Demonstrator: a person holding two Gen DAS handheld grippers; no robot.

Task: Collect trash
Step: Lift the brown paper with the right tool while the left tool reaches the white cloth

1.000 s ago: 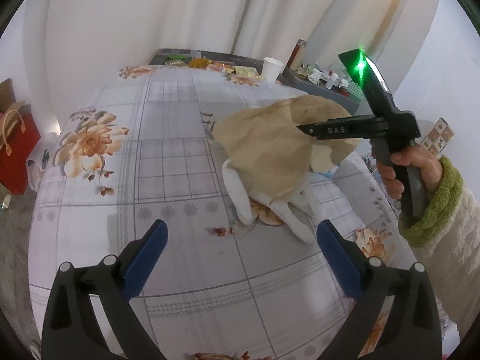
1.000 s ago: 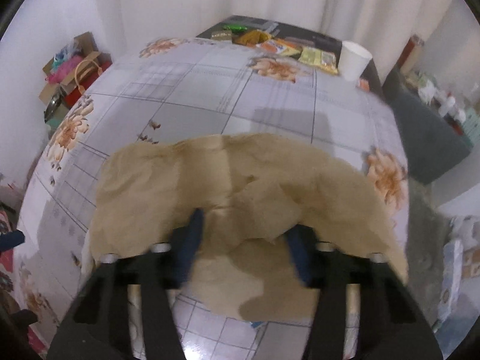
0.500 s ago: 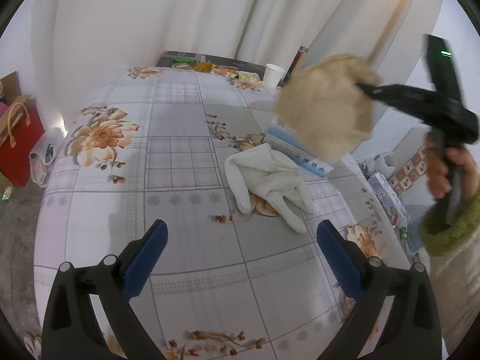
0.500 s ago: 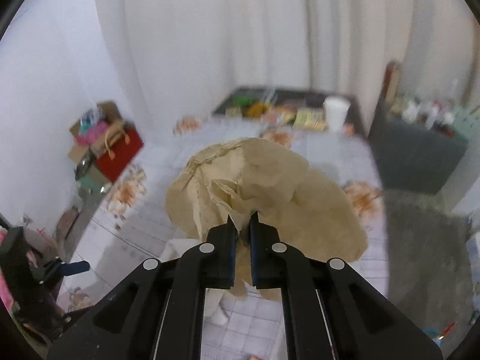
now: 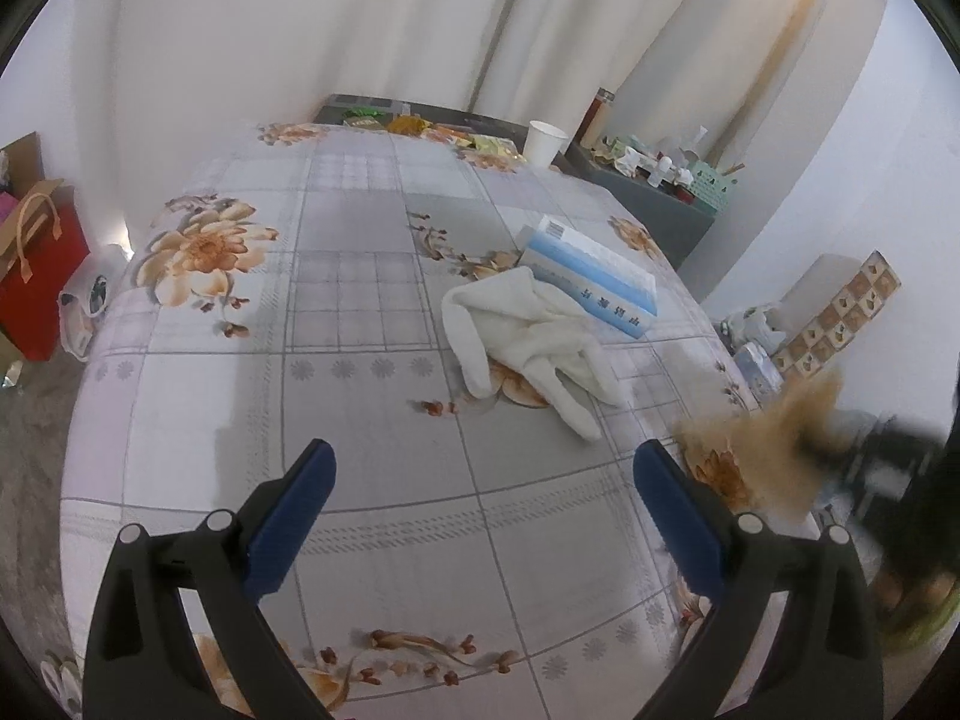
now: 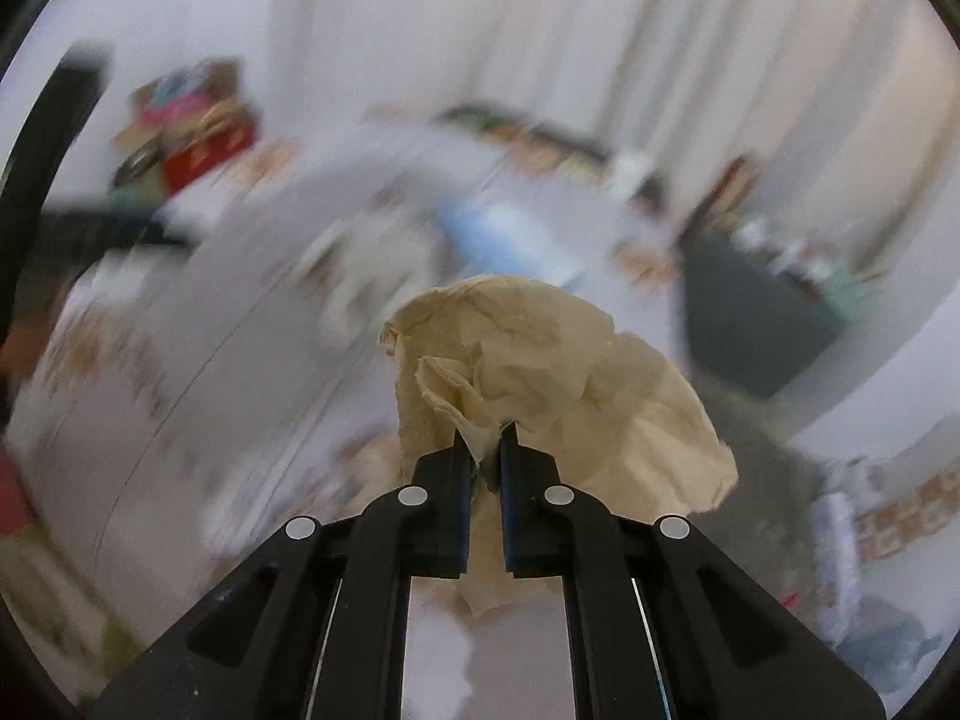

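Note:
My right gripper is shut on a crumpled brown paper and holds it in the air; the view behind it is blurred. In the left wrist view the same paper shows as a blur off the table's right edge. My left gripper is open and empty, above the near part of the floral tablecloth. A white cloth lies on the table ahead of it, to the right.
A blue and white box lies behind the cloth. A paper cup and snack packets sit at the far end. A red bag stands on the floor at the left. A dark side table holds bottles.
The right gripper closed on the brown paper, lifted it off the table and carried it down past the right edge. The cloth and box under it came into view. The left gripper stayed open.

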